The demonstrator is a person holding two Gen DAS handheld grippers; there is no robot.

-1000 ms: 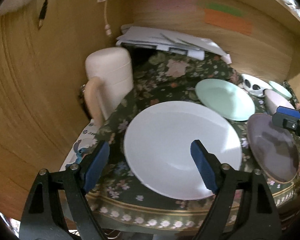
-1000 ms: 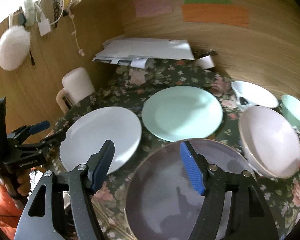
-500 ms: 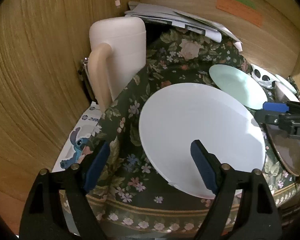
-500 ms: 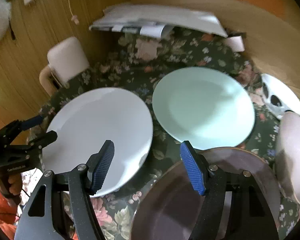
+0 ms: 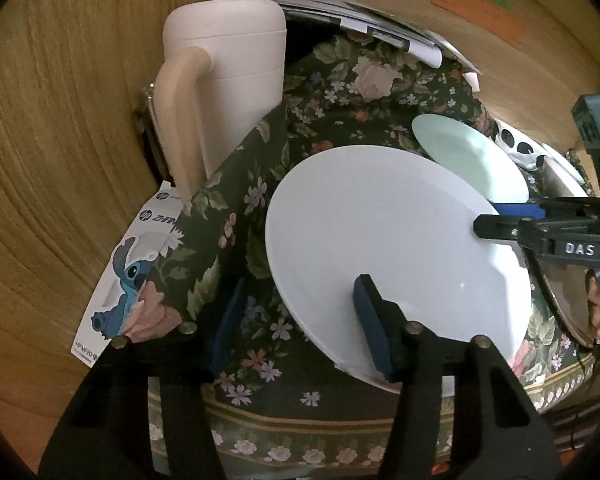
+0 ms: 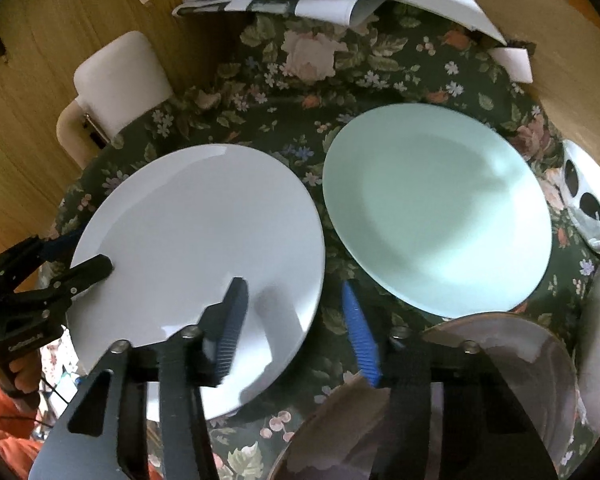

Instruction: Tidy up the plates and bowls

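Now both grippers straddle opposite rims of the white plate: left gripper and right gripper closing, neither yet clamped.

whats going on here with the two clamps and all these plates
A person holds a two-finger gripper in each hand over a table with a dark floral cloth. The left gripper and the right gripper both straddle edges of the round white plate, from opposite sides, with jaws closing. The plate still lies on the cloth. The pale green plate, the glossy brown plate and the black-spotted white bowl sit untouched.
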